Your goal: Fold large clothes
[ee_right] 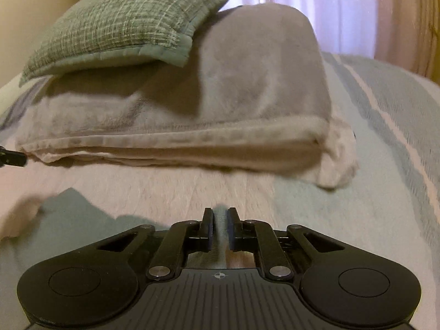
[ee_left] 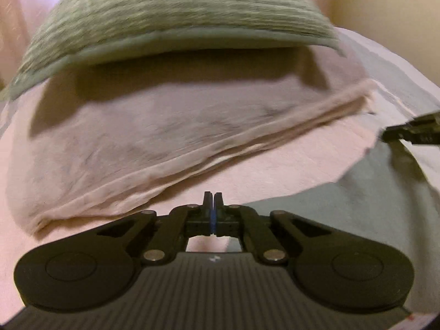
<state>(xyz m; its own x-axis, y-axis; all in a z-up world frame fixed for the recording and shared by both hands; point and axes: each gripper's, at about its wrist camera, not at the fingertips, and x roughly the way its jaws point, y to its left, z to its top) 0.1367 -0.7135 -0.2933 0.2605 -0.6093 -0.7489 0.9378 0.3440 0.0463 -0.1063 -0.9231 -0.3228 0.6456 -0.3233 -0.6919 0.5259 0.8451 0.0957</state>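
A large pale pink garment (ee_left: 192, 181) lies spread flat on the bed. Its edge runs from my left gripper up to the right gripper's tip (ee_left: 390, 134). My left gripper (ee_left: 212, 199) is shut, with that edge meeting its fingertips. In the right wrist view the pink garment (ee_right: 165, 187) stretches ahead. My right gripper (ee_right: 220, 216) is closed on a narrow, shaded fold of cloth between its fingers. The left gripper's tip (ee_right: 13, 160) shows at the far left edge. Both views are blurred.
A folded fleece blanket (ee_right: 192, 110) lies just beyond the garment, with a green woven pillow (ee_right: 123, 22) on top. The teal, pink-striped bedcover (ee_right: 385, 137) extends to the right. Curtains (ee_right: 316, 13) hang behind the bed.
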